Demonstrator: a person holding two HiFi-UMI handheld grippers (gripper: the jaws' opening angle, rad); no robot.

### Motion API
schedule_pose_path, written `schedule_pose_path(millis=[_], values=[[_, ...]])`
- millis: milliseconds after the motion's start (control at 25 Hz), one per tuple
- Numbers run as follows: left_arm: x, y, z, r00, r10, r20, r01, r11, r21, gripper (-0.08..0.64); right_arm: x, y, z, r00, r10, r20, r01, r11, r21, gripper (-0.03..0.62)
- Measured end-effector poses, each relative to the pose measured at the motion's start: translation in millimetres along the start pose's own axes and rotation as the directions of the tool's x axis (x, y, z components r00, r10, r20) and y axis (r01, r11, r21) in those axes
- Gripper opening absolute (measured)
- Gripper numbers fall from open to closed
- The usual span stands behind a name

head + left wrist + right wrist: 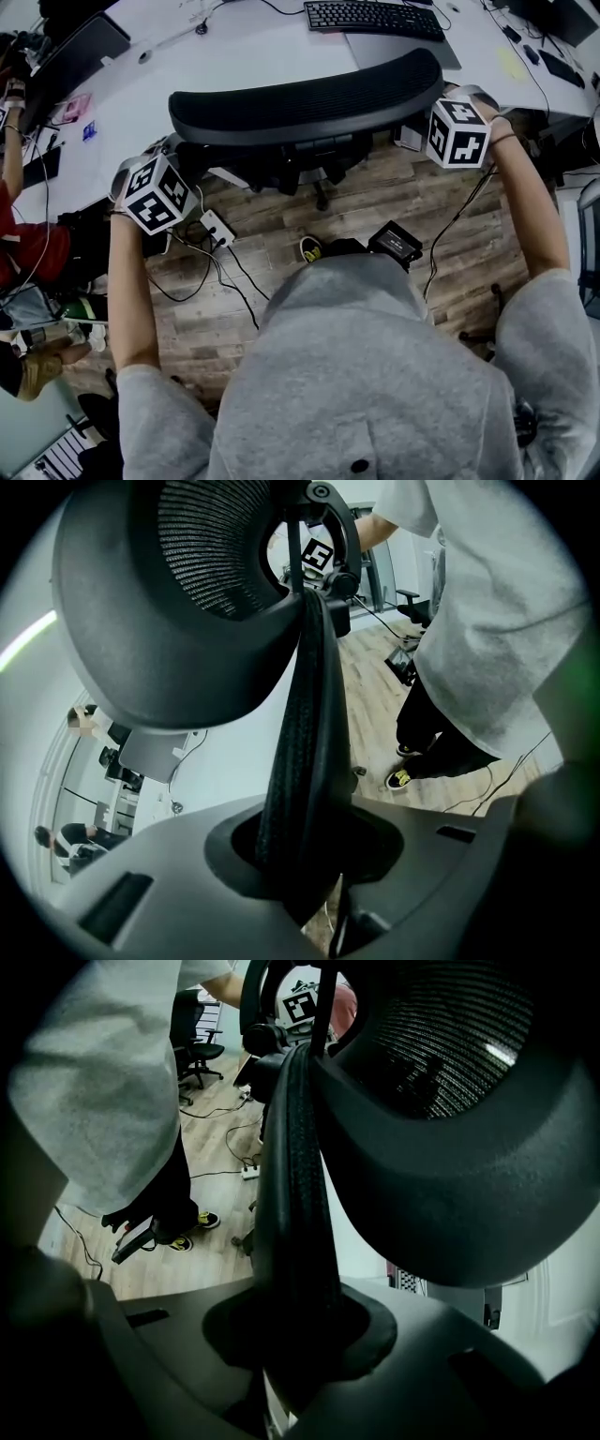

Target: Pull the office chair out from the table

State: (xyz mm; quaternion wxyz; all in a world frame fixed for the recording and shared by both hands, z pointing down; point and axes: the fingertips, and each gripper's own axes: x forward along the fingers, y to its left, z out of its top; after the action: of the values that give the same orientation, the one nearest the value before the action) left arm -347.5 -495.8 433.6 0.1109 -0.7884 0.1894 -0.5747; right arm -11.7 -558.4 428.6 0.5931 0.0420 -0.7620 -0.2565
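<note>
A black mesh office chair (309,98) stands pushed in at the white table (234,52), with its curved backrest toward me. My left gripper (176,150) is at the backrest's left end and my right gripper (442,101) at its right end; the backrest hides the fingertips in the head view. In the left gripper view the backrest's padded side edge (298,742) runs down between the jaws of the left gripper (300,864), which are shut on it. The right gripper view shows the other side edge (295,1194) clamped the same way in the right gripper (300,1340).
A keyboard (373,17) lies on the table beyond the chair. A power strip (217,228) with cables and a black device (394,242) lie on the wood floor by my feet. Another person (28,253) sits at the left, and another chair (591,234) shows at the right edge.
</note>
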Motion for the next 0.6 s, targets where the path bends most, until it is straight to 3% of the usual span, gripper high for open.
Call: schedule_pose_path(millis=[600], values=[[-7,-29,18,1.0,0.006,-0.001,-0.006,1.0,-0.012,0.107,-17,29,-6,0.999,-0.029,0.019,0.028,0.999,0.016,0.092]])
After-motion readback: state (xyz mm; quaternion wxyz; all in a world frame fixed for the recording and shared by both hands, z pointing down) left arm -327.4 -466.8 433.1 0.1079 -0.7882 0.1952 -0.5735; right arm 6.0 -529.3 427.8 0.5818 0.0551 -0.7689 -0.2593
